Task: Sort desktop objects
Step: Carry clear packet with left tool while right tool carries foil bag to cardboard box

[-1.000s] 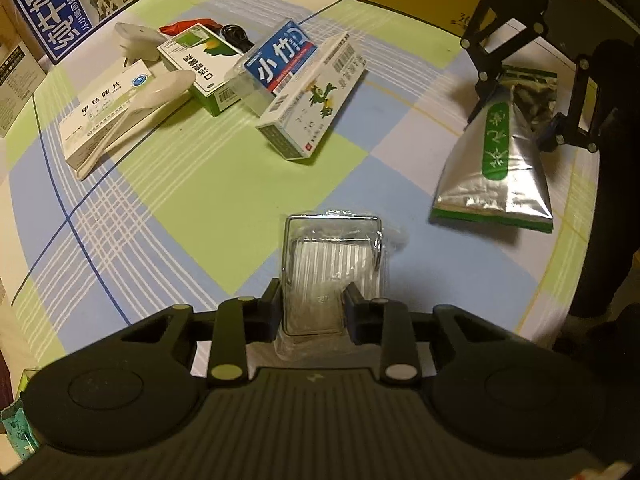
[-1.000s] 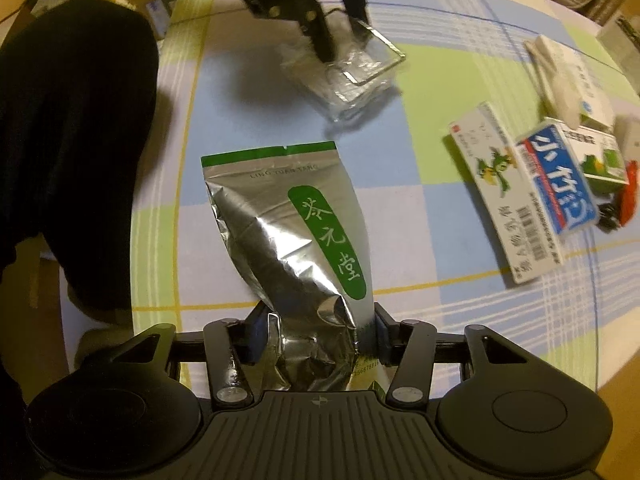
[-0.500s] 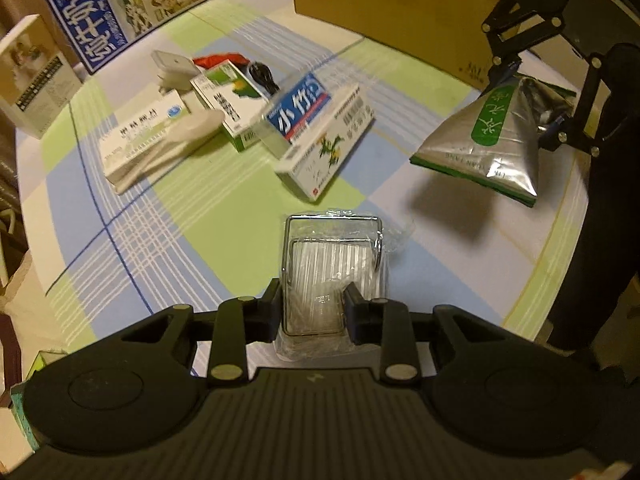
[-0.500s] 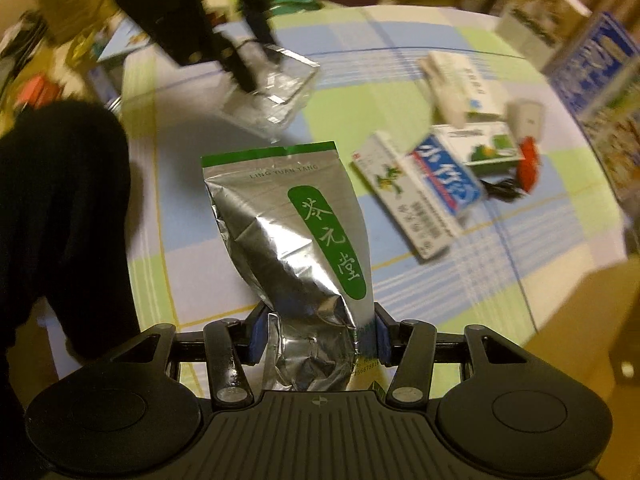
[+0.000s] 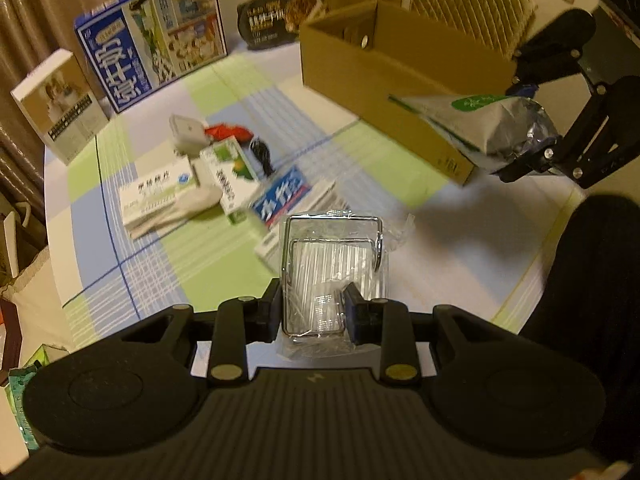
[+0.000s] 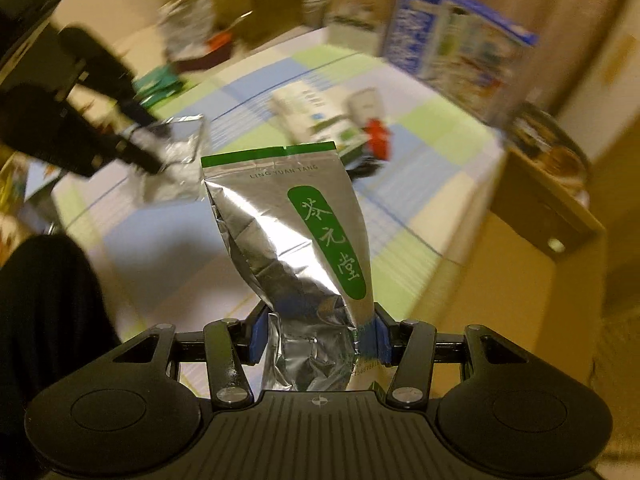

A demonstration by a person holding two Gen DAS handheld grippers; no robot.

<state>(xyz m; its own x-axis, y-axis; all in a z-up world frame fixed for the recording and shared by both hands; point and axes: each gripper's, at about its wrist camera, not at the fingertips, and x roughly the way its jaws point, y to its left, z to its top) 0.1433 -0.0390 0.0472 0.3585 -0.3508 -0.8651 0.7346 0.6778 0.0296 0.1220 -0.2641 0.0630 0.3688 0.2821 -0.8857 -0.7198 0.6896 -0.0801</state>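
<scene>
Carrying step of the sort, both loads airborne. My left gripper [image 5: 312, 312] clenched the wrapped wire rack [image 5: 334, 268], held clear above the table [image 5: 208, 276] near its front edge; my right gripper [image 6: 318, 340] clenched the crumpled base of the foil pouch [image 6: 296, 240], which hung in front of the cardboard box [image 5: 384, 80] standing toward the table's far right corner. I judged the box to be the destination, so the next move called for bringing the pouch over the open top before I let the jaws go, with the rack to follow. The medicine boxes [image 5: 224, 188] lay unsorted in a cluster at the table's middle, toward its left side. Compared with a second earlier, both grips were unchanged, but both loads had risen: the pouch, then lying on the cloth, now hung tilted beside the box, and the wider view took in the box's open top and the cartons [image 5: 152, 48] at the far edge.
</scene>
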